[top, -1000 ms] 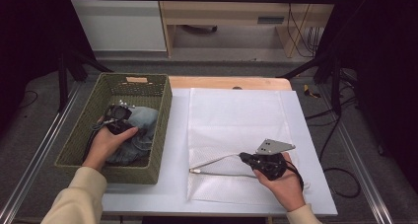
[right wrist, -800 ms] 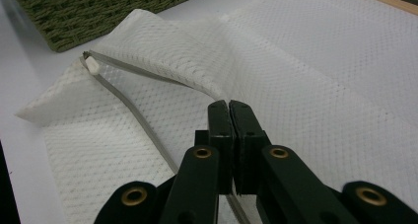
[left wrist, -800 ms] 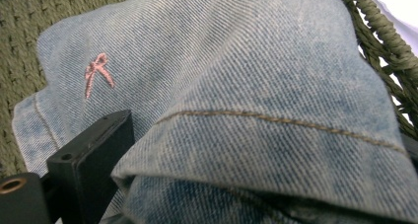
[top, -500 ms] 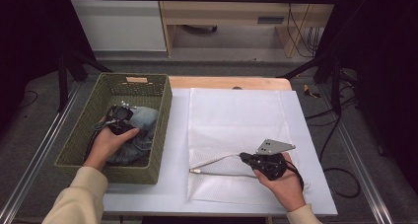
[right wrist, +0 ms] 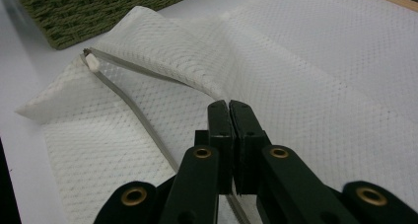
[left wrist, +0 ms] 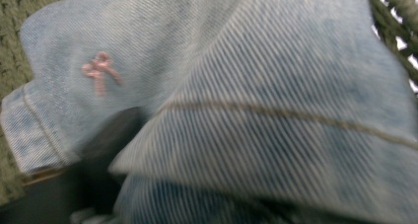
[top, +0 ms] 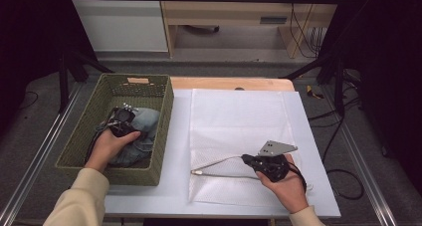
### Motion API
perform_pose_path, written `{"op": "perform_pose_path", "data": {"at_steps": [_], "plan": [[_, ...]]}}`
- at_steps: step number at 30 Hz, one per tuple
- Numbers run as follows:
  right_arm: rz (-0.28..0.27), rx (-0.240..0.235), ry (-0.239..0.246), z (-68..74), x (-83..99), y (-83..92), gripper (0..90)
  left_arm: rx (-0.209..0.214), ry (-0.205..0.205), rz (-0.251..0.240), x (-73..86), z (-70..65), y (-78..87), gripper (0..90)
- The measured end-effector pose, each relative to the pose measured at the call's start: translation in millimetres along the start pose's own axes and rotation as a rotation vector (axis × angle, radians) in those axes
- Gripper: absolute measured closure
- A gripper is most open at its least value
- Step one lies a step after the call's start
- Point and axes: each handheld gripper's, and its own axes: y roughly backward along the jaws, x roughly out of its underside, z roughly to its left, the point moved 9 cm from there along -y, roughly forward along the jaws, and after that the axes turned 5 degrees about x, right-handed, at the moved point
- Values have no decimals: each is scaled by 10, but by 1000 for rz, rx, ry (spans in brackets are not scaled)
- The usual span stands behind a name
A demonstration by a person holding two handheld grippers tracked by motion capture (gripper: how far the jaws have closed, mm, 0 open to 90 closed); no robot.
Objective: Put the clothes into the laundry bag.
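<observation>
The right gripper [top: 247, 159] has its fingers [right wrist: 219, 120] clamped on the upper edge of the white mesh laundry bag [top: 239, 121] near the counter's [top: 174, 186] front edge, lifting the zipper [right wrist: 130, 110] mouth so it gapes, probably ready to receive clothing. The jeans [top: 142, 131] lie bunched in the woven basket [top: 112, 89] at the counter's left edge. The left gripper [top: 130, 117] presses into them; its fingers have just been closing with denim between them, though a firm grip cannot be told.
</observation>
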Motion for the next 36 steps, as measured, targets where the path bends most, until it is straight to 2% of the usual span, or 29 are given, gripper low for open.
{"op": "perform_pose_path", "data": {"at_steps": [1,5,7,10,16,17,21,27,29,31,35,36], "plan": [[0,0,0,0,0,0,886,9,-8,-3,6,-1,1,336],[0,0,0,-1,-1,-1,886,5,21,-3,26,-28,65,553],[-1,0,-2,-4,-1,-1,886,3,12,-1,40,-4,112,600],[0,-1,-1,-5,0,-1,887,-9,10,-5,47,34,224,626],[5,-8,6,17,-9,-1,888,-43,5,-22,110,97,563,638],[10,-10,6,26,-10,4,889,-49,11,-27,127,93,620,638],[28,-24,20,52,-43,17,890,-82,79,-60,190,30,842,639],[94,-60,35,46,-105,23,890,-135,242,-132,242,-105,1163,640],[112,-73,43,32,-157,31,891,-153,313,-163,225,-158,1257,640],[122,-84,42,31,-204,30,892,-180,404,-208,178,-220,1343,640],[159,-98,73,29,-276,8,892,-249,667,-309,36,-374,1486,640],[167,-103,77,23,-285,-4,892,-261,707,-329,-2,-402,1524,640]]}}
